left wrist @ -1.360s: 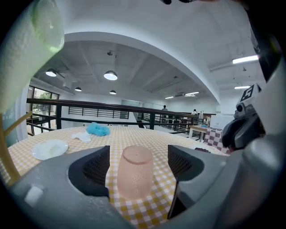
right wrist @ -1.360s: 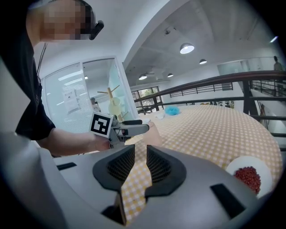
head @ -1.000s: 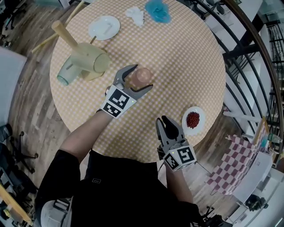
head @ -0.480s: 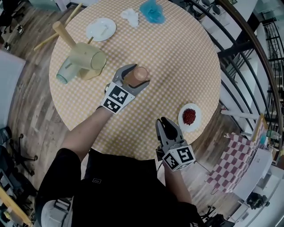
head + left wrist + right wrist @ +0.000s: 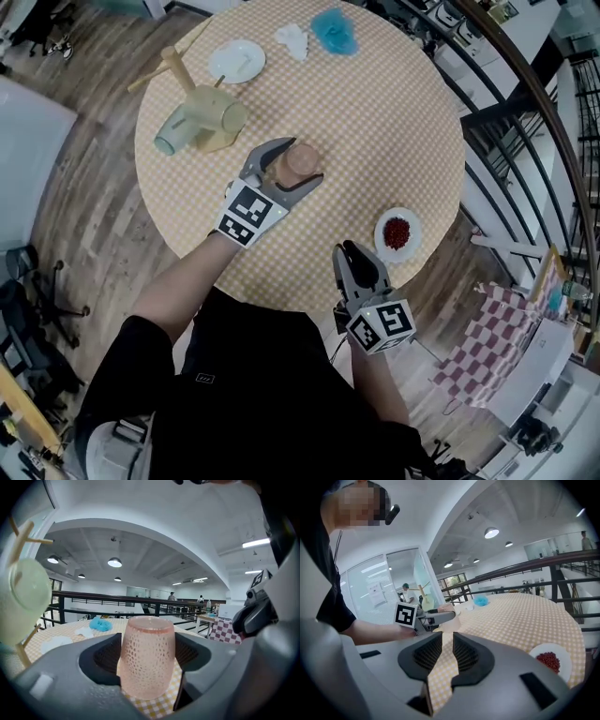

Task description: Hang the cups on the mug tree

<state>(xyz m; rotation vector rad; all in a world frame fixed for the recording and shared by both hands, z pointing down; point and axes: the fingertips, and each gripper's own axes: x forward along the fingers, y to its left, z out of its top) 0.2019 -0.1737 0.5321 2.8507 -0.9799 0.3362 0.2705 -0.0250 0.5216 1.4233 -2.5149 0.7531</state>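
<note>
Between your left jaws: the pink cup (image 5: 147, 656), a dimpled tumbler turned mouth down with its base up, so its inside is hidden.
Left hand-held gripper (image 5: 300, 164): spread wide around that cup. Your jaws have just been closing with the cup between them, and both pads lie against its sides, so you have hold of it.
Where the pink cup is: near the middle of the surface (image 5: 394, 122), a round top under a yellow checked cloth, well apart from the mug tree.
Right hand-held gripper (image 5: 346, 251): at the near edge of the surface, close to the small dish. Its jaws are almost together with only a thin slit between the pads. Only the cloth shows through the slit, so you hold nothing here.
Mug tree (image 5: 174, 67): wooden, at the far left of the surface.
Cups on the tree: two. The pale green cup (image 5: 173, 139) has its mouth turned toward the left edge, and the cream cup (image 5: 217, 114) is right beside it.
Small dish (image 5: 412, 223): white, on the near right of the surface, holding a heap of small red pieces (image 5: 397, 233).
Plate (image 5: 246, 54): white, just beyond the mug tree. What lies on it is too small to tell.
Far edge: a blue crumpled thing (image 5: 334, 30) and a white crumpled thing (image 5: 292, 39) lie side by side.
</note>
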